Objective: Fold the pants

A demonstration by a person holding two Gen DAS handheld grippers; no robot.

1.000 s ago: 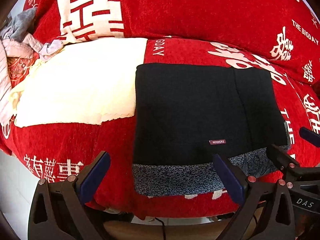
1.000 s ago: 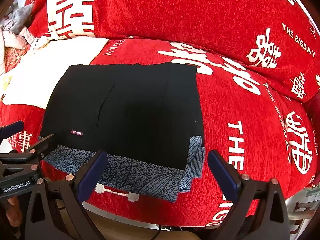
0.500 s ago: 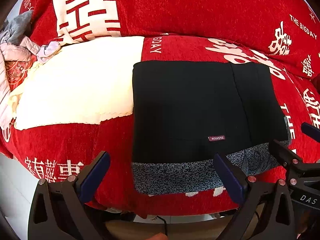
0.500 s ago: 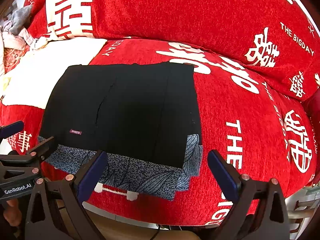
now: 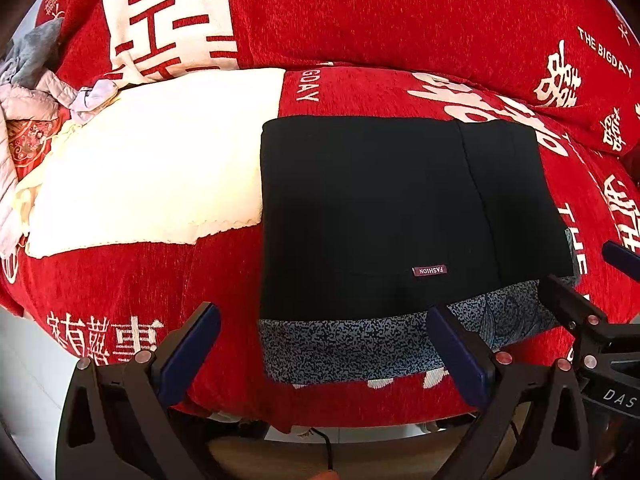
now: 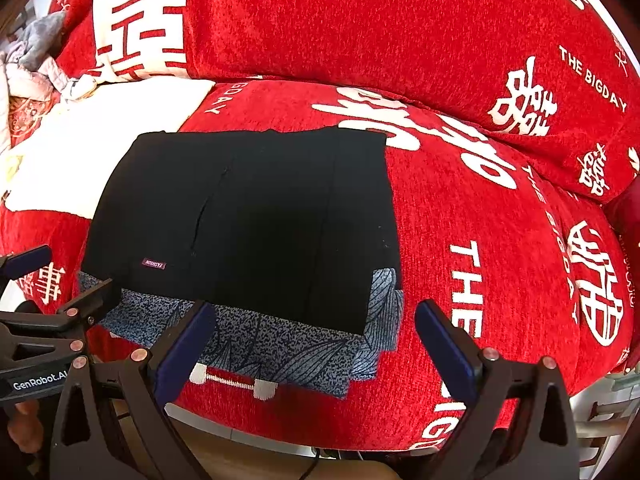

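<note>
— Left wrist view: we see our left gripper (image 5: 320,348) nearest, jaws wide, holding nothing.
— Our right gripper (image 6: 312,340) too, jaws wide and empty.
— Beyond them, the pants (image 5: 384,216) lie folded flat on the red sofa (image 5: 400,20), beside a white cloth (image 5: 152,160).

Folded black fabric pants (image 5: 384,216) lie flat in a neat rectangle on a red chenille sofa cover printed with white characters (image 5: 132,280), a small "FASHION" label (image 5: 429,271) (seen upside down) near their front edge. A blue-grey speckled waistband (image 5: 344,346) shows below the black cloth. A cream cloth (image 5: 152,168) lies just left of the pants. The left gripper (image 5: 324,354) hangs spread wide above the sofa's front edge, holding nothing; the right gripper (image 5: 584,280) enters at right.
</note>
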